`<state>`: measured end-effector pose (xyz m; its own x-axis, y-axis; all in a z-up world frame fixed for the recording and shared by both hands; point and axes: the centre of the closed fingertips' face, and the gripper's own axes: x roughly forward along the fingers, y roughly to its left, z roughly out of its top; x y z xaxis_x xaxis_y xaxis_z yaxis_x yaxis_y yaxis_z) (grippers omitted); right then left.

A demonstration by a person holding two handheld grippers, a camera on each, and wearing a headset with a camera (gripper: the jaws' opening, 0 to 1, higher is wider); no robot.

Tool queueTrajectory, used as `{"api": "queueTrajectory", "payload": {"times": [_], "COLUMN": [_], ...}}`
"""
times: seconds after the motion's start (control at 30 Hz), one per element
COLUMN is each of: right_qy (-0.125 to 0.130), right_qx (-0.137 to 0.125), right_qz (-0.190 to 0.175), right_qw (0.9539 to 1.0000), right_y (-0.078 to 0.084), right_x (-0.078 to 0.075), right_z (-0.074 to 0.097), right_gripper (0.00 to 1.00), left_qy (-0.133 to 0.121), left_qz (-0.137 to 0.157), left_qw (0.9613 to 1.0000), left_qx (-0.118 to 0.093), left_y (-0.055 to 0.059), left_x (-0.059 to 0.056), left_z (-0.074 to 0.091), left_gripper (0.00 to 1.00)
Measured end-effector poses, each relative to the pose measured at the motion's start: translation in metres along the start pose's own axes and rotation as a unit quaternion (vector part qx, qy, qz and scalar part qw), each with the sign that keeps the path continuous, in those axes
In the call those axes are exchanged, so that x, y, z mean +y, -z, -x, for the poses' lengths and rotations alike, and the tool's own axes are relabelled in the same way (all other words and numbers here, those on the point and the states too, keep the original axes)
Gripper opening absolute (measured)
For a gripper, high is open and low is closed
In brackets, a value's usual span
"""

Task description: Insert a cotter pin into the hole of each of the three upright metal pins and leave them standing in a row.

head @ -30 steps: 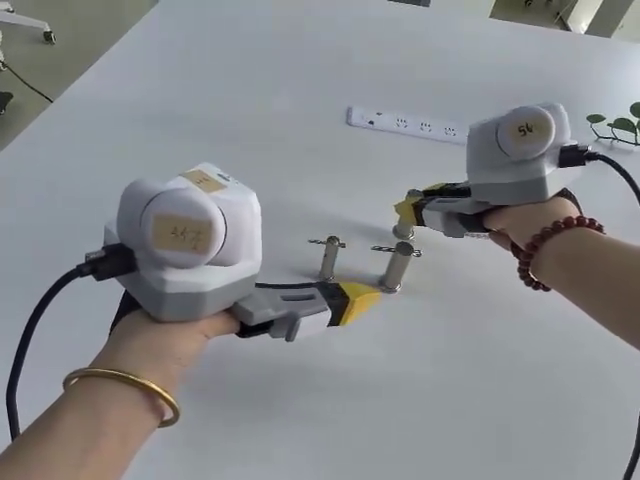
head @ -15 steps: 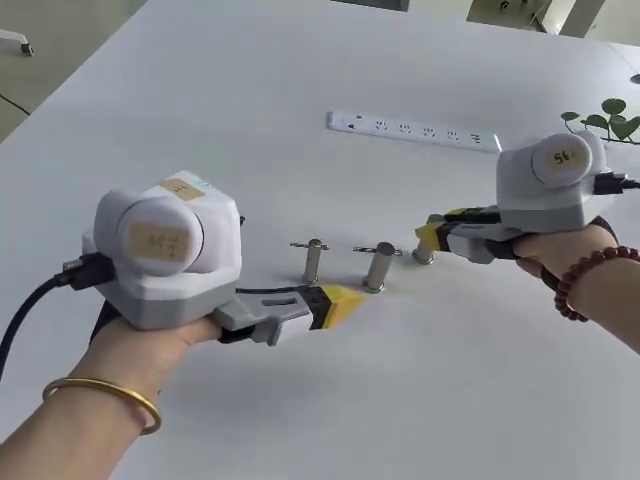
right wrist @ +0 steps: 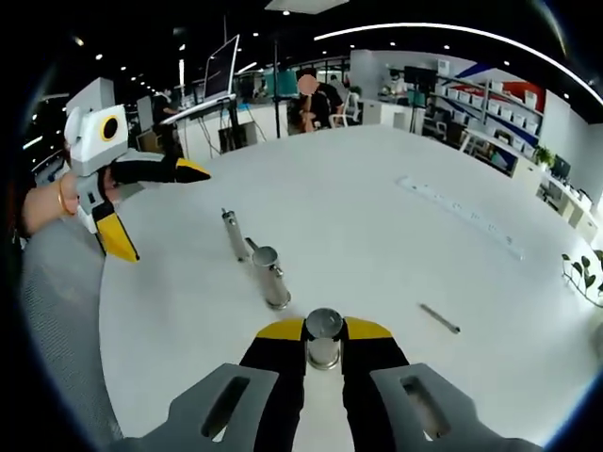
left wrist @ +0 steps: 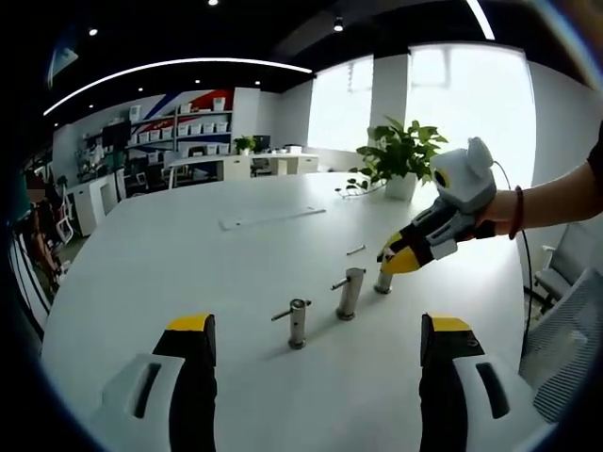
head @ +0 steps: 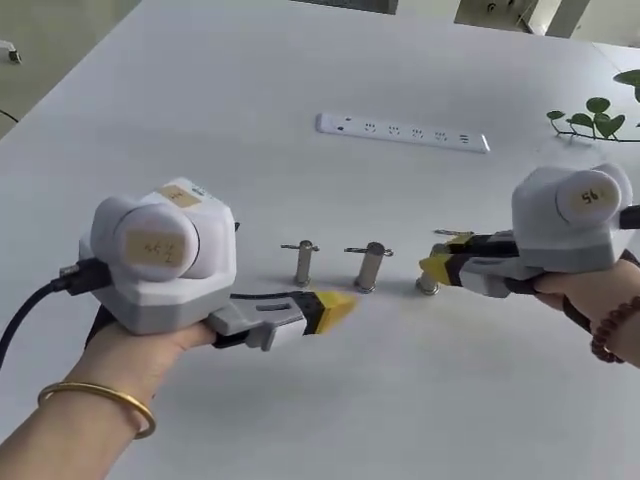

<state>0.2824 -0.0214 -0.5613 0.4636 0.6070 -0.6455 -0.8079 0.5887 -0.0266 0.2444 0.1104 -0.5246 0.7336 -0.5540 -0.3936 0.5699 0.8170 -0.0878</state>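
Three short metal pins stand upright in a row on the white table (head: 200,100): the left pin (head: 302,262), the middle pin (head: 369,267) and the right pin (head: 428,285). Thin cotter pins cross the tops of the left and middle ones. My right gripper (head: 437,268) is shut on the right pin (right wrist: 323,337), whose round top sits between the yellow tips. A loose cotter pin (right wrist: 439,318) lies on the table just behind it. My left gripper (head: 335,303) hovers open in front of the left pin (left wrist: 298,323), holding nothing.
A white power strip (head: 403,132) lies across the far side of the table. A potted plant (head: 600,112) stands at the far right edge. Desks, shelves and people fill the room beyond the table in the gripper views.
My right gripper has carried the right pin from behind the middle pin out to the right and nearer, into line with the other two. The left gripper has stayed about where it was.
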Motion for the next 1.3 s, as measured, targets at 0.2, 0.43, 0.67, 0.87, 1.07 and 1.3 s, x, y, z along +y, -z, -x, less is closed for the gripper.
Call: {"api": "queueTrajectory", "payload": {"times": [0.2, 0.43, 0.67, 0.87, 1.07, 1.3], "right_qy": [-0.028, -0.05, -0.062, -0.062, -0.055, -0.047], "right_qx": [-0.011, -0.014, -0.015, -0.011, -0.015, -0.018], "right_qz": [-0.001, 0.01, 0.019, 0.036, 0.04, 0.04], "right_qw": [0.9996, 0.9986, 0.9978, 0.9974, 0.9976, 0.9979], "right_y": [-0.003, -0.006, -0.006, -0.003, -0.004, -0.003], "right_x": [0.021, 0.037, 0.051, 0.063, 0.061, 0.061], "right_z": [-0.002, -0.005, -0.01, -0.013, -0.015, -0.015], "right_gripper": [0.08, 0.08, 0.08, 0.08, 0.08, 0.09], "left_qy": [0.006, 0.005, 0.005, 0.002, 0.002, 0.003], "left_qz": [-0.005, -0.005, -0.005, -0.006, -0.007, -0.009], "left_qw": [1.0, 1.0, 1.0, 1.0, 1.0, 0.9999], "left_qx": [0.005, 0.006, 0.003, 0.0, 0.0, 0.002], "left_y": [0.002, 0.002, 0.0, -0.002, -0.002, -0.002], "left_x": [-0.002, -0.002, -0.001, 0.0, 0.0, -0.001], "left_z": [0.0, 0.0, 0.001, 0.002, 0.003, 0.003], "left_gripper": [0.89, 0.9, 0.9, 0.89, 0.89, 0.89]}}
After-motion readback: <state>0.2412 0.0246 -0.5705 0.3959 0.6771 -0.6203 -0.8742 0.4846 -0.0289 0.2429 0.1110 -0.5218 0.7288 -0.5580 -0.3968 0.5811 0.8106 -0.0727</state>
